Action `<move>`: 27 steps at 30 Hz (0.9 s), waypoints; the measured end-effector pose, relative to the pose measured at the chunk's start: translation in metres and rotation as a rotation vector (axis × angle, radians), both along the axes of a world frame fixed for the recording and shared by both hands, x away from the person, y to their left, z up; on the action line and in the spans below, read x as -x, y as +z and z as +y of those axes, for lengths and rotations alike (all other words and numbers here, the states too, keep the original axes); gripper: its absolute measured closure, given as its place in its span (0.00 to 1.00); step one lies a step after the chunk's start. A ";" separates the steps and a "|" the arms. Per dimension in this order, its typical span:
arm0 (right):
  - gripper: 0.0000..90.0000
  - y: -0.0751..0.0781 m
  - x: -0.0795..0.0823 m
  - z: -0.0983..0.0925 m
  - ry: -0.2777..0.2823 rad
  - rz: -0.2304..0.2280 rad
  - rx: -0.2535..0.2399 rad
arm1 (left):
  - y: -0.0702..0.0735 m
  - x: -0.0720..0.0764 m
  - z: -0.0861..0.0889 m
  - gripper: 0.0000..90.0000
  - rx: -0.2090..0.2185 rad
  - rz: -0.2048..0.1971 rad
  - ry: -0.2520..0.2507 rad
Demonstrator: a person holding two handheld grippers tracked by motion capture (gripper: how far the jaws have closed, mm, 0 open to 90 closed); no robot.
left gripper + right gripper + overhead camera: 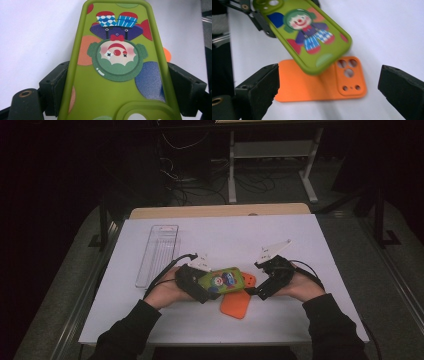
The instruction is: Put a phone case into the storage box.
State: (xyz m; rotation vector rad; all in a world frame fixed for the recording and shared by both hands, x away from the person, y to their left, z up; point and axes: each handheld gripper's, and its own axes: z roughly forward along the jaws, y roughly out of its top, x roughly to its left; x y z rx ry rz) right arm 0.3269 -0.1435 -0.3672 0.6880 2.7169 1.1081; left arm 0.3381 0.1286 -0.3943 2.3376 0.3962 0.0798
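Left gripper clamps a green clown phone case by its long edges, raised above an orange phone case lying on the white table. Right gripper, jaws spread wide and holding nothing, faces both cases.

1. No words, brand names or numbers can be read anywhere in the three views.
2. The green case bears only a picture: a clown with green hair, a red nose and small x-shaped eyes, set among coloured spots. It carries no lettering.
3. The orange case is plain, with no print to be seen.
4. The clear tray shows no label that can be made out.
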 end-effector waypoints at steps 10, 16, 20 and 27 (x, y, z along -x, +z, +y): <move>0.02 -0.011 0.002 -0.018 -0.185 -0.008 -0.090 | 0.001 -0.006 0.012 0.17 -0.005 -0.012 0.114; 0.02 -0.022 0.007 -0.020 -0.254 -0.023 -0.118 | 0.004 -0.007 0.021 0.17 -0.012 -0.008 0.163; 0.01 -0.030 0.010 -0.018 -0.302 -0.029 -0.125 | 0.004 -0.008 0.024 0.17 -0.011 -0.011 0.185; 0.01 -0.037 0.017 -0.013 -0.358 -0.066 -0.137 | 0.003 -0.008 0.024 0.17 -0.013 -0.018 0.202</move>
